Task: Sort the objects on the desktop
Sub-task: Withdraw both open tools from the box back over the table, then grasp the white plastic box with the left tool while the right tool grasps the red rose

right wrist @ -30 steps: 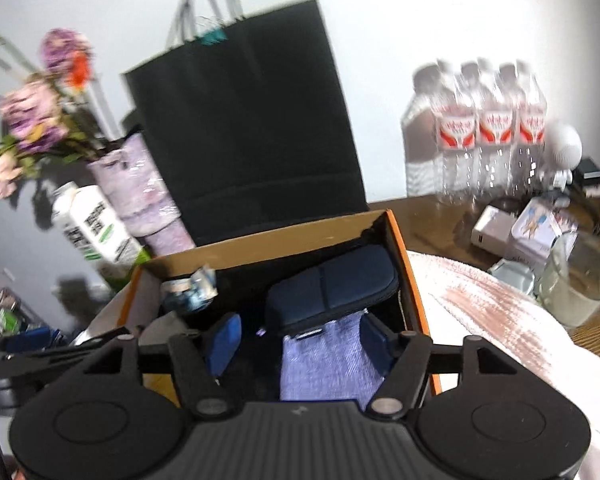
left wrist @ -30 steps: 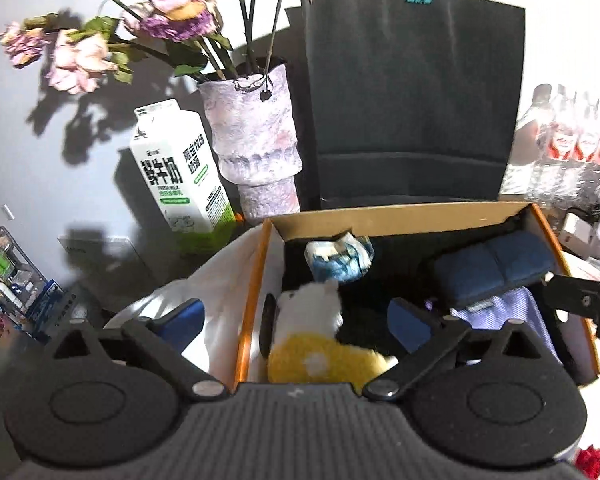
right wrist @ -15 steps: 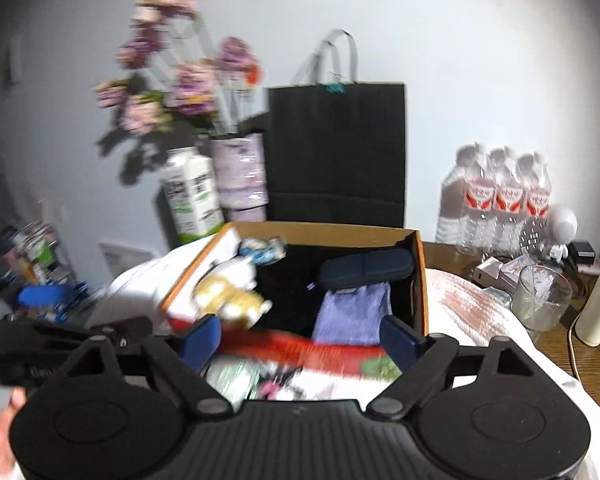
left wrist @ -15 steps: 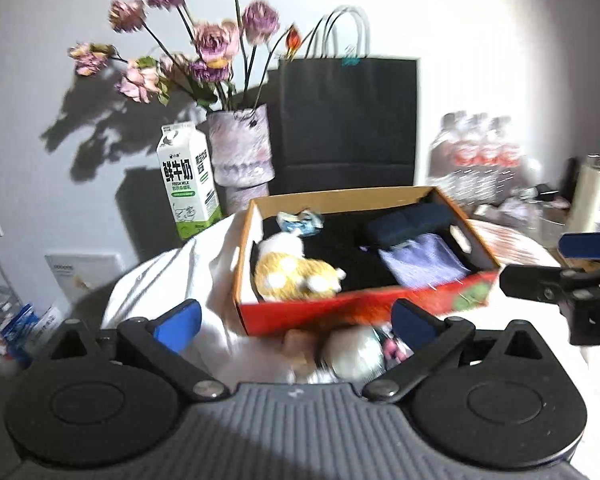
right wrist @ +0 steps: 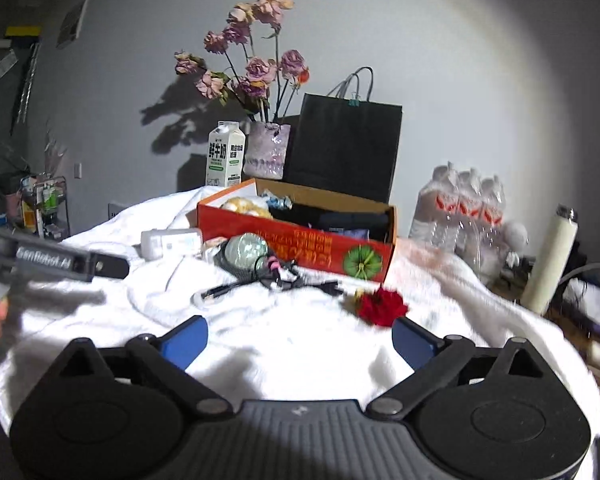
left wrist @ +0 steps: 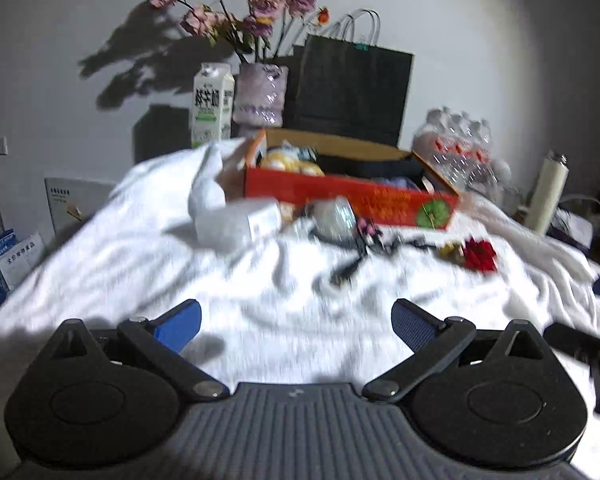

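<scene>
A red cardboard box (left wrist: 352, 200) (right wrist: 300, 240) stands at the back of the white cloth and holds a yellow plush toy (left wrist: 288, 162) (right wrist: 244, 207) and dark items. In front of it lie a white device (right wrist: 172, 242) (left wrist: 240, 220), a round mesh pouch (right wrist: 246, 252) (left wrist: 332, 218), a black cable (right wrist: 276, 280) (left wrist: 352, 260) and a red flower (right wrist: 382, 306) (left wrist: 478, 254). My left gripper (left wrist: 296, 326) and right gripper (right wrist: 300, 338) are both open and empty, low over the near cloth. The left gripper's body shows at the left of the right wrist view (right wrist: 56, 260).
A milk carton (right wrist: 225, 160), a vase of flowers (right wrist: 266, 156) and a black paper bag (right wrist: 344, 148) stand behind the box. Packed water bottles (right wrist: 464, 216) and a white flask (right wrist: 550, 252) are at the right. The white cloth (right wrist: 300, 344) covers the table.
Both grippers have pulled back from over the box toward the near side, open and empty. The loose items in front of the box have come into view.
</scene>
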